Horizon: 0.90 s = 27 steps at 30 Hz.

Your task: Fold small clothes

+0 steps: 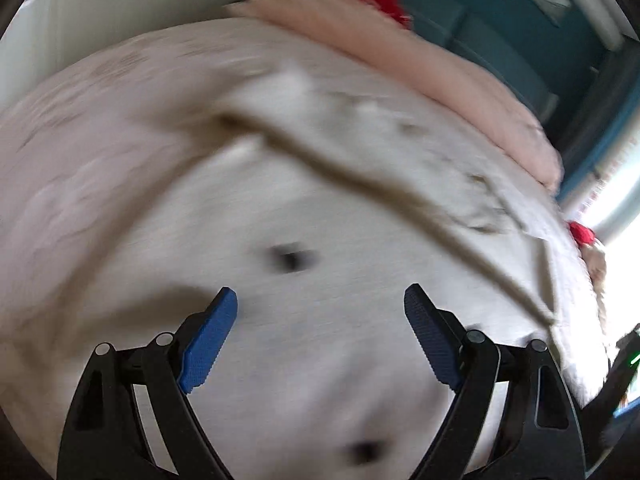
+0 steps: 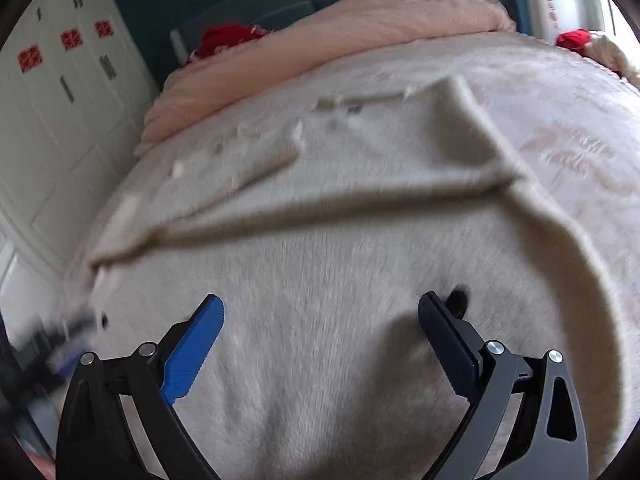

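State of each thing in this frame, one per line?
Left tool: open, empty, over the garment.
Right tool: open, empty.
Garment: white, spread on the bed, one flap folded over.
Pink blanket: bunched behind the garment.

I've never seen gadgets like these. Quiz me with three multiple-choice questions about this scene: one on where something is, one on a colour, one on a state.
1. Where does the white garment lie?
A. on the bed
B. on the floor
C. in a drawer

2. What colour are the pads on the left hand-held gripper?
A. red
B. blue
C. yellow

3. How do the jaws of the right hand-held gripper stand?
A. shut on the garment
B. shut on nothing
C. open

Answers:
1 A: it is spread on the pale bed cover.
2 B: both ribbed pads are blue.
3 C: a wide gap shows garment between the fingers.
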Available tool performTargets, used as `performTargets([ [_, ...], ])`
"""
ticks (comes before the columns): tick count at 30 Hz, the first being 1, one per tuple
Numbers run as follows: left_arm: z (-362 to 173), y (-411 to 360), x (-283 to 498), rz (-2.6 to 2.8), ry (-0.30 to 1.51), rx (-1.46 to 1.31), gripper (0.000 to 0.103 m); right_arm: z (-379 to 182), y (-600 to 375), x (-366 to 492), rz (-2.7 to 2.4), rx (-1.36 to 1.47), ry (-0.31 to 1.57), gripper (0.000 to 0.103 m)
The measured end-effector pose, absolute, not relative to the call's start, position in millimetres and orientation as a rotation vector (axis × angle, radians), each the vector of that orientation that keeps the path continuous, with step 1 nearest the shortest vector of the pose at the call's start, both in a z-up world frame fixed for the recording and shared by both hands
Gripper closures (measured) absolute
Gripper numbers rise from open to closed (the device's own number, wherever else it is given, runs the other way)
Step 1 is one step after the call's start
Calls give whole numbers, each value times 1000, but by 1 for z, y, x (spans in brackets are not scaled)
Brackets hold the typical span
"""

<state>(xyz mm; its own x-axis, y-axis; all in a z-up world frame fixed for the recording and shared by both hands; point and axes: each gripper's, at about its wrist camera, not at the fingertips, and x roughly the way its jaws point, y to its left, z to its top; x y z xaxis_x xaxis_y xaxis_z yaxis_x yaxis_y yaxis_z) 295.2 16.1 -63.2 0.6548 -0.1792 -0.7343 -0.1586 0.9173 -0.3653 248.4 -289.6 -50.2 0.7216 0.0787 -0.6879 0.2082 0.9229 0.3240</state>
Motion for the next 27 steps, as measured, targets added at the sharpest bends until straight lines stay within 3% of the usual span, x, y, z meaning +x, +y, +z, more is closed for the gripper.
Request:
performTargets([
  [5,-74,38,288,-76,841,-429,19,-12,-300,303,-60,492,722,7],
  [7,-80,34,288,-81,833,-380,14,-17,-302,348,-32,579,806,7],
  [12,-77,30,285,-85,833,-386,11,-49,-298,410,-93,691,923,14],
  [13,-70,35,287,-93,833,-433,11,-55,-294,417,-100,699,935,23],
  [15,-59,47,289,-108,804,-511,11,-57,-285,425,-107,681,933,56],
  [16,-51,51,296,-116,789,-550,11,-56,-280,431,-95,673,948,87],
  [17,-45,57,307,-125,784,-607,11,-54,-277,436,-74,685,953,93],
  [22,-62,89,376,-161,865,-1041,14,12,-261,452,62,645,836,95],
  [27,-93,108,406,-146,786,-1468,14,97,-235,469,166,485,741,95],
])
